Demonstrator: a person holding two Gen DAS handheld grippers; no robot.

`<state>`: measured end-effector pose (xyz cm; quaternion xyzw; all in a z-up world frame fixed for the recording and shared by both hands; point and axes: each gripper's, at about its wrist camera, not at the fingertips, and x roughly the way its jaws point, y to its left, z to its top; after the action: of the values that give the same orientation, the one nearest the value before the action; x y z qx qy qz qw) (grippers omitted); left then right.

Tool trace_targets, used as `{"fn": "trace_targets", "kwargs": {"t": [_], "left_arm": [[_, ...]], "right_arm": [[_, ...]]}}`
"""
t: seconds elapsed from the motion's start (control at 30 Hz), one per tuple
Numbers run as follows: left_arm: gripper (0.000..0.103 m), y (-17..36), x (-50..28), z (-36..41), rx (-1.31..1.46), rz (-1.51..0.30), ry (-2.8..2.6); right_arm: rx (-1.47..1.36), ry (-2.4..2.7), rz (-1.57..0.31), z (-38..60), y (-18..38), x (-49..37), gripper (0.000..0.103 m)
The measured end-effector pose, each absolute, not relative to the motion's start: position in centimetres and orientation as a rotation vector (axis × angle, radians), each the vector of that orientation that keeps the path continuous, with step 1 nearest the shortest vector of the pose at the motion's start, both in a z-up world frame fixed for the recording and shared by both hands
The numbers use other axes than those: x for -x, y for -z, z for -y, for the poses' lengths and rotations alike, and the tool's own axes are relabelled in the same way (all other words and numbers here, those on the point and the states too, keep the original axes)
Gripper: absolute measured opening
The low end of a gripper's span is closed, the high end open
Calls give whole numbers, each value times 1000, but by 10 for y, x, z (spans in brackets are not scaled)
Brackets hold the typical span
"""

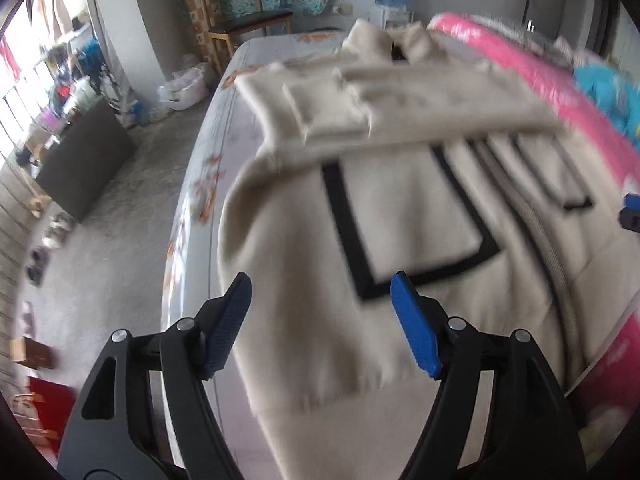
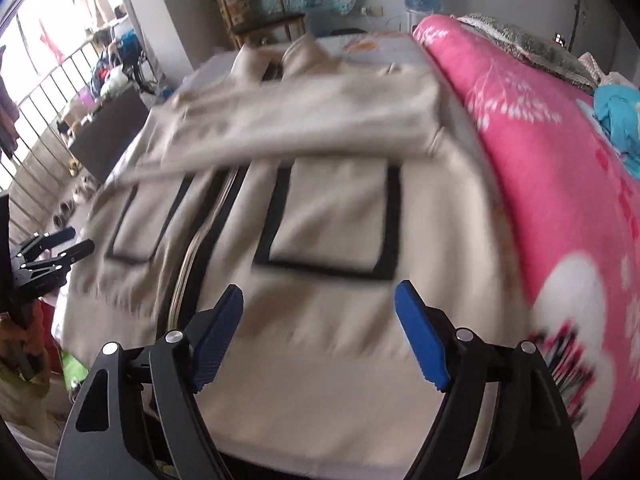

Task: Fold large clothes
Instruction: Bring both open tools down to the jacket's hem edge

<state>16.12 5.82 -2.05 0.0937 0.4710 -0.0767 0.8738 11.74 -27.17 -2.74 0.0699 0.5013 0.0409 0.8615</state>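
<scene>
The left tool (image 1: 320, 320) points steeply down over the near hem of a cream jacket (image 1: 400, 220). Its blue pads (image 1: 414, 328) stand wide apart with nothing between them, clear of the cloth. The right tool (image 2: 320, 332) is angled down the same way over the jacket's near right part, jaws also spread and empty. In the right wrist view the left tool shows at the left edge, beside the jacket's left side.

The jacket lies flat on a bed (image 1: 208, 184) with a pale patterned sheet, front up, collar at the far end. Both sleeves are folded across the chest, one over the other. Below them are two black-trimmed patch pockets (image 2: 332, 220), one either side of the central zip (image 2: 192, 256). Whether anything is in the pockets cannot be told. A pink blanket (image 2: 540, 200) lies just beside the jacket's right edge.

Both views are blurred.
</scene>
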Motion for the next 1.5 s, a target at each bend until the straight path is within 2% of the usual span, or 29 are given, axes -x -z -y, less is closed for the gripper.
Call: {"fn": "trace_targets", "kwargs": {"t": [0.17,0.37,0.43,0.7,0.8,0.87,1.13,1.27,1.5], "left_arm": [[69,33,-132,-75,-177,-985,123],[69,23,-91,-105,-66,-958,93],[70,22,-79,-113,-43,-954,78],[69,31,-52,-141,146,-978,104],[63,35,-45,-144,218,-975,145],[54,37,-44,-142,241,-978,169],[38,41,-42,-145,357,-1021,213],[36,47,-39,-147,418,-1043,241],[35,40,-36,-148,533,-976,327]], "right_arm": [[-133,-16,-1133,254,65,-96,77],[-137,-39,-1084,235,52,-78,78],[-108,-61,-1068,225,48,-79,83],[-67,-63,-1107,213,66,-84,85],[-69,-64,-1107,213,66,-84,86],[-63,-62,-1107,212,66,-84,86],[-64,-62,-1102,212,67,-85,87],[-60,-63,-1102,212,67,-85,87],[-59,-70,-1100,214,67,-85,87]]}}
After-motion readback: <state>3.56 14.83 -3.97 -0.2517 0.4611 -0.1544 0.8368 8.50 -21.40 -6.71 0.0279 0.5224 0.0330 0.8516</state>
